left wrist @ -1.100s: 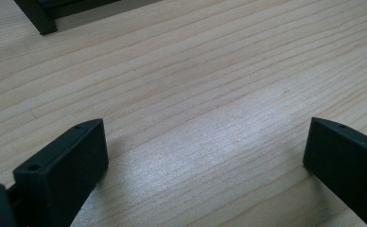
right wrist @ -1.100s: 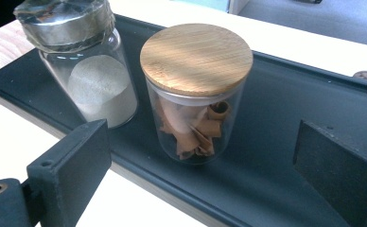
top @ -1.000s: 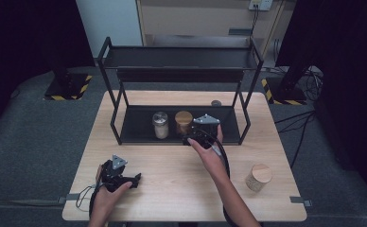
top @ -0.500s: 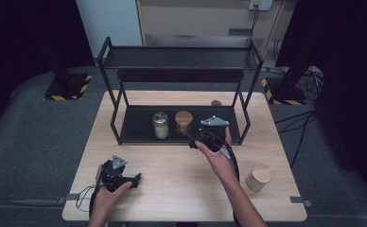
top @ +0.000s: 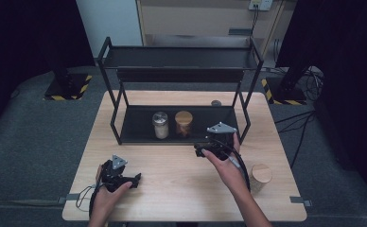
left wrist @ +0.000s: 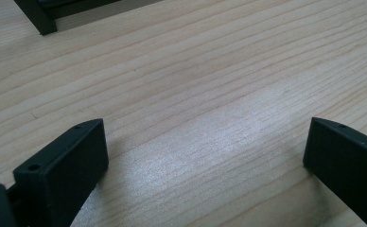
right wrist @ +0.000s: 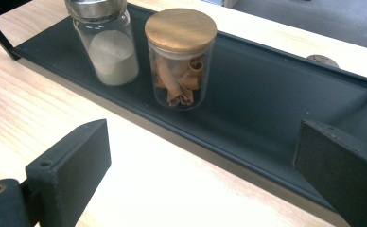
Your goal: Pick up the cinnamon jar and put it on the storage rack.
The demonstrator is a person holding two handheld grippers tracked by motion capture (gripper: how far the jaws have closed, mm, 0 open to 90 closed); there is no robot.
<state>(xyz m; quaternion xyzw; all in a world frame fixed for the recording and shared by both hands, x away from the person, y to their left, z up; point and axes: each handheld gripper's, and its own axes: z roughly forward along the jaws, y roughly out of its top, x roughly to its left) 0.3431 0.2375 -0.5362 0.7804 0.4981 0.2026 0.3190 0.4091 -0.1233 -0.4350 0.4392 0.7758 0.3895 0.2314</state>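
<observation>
Right gripper (top: pixel 201 152) is wide open and empty just off the rack's bottom shelf (right wrist: pixel 266 118), so that last wood-lidded jar (top: pixel 260 177) sits behind it toward my right on the tabletop (top: pixel 181 189), way closer than my left gripper (top: pixel 133 180).

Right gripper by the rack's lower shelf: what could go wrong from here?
The right gripper is open and empty, just in front of the lower shelf. The cinnamon jar stands close beside the powder jar, so a wide-open jaw reaching in could knock either over. The rack's front post stands close by the hand; swinging sideways could clip it. A third jar sits near the table edge, beside the forearm, and might get nudged off.
</observation>
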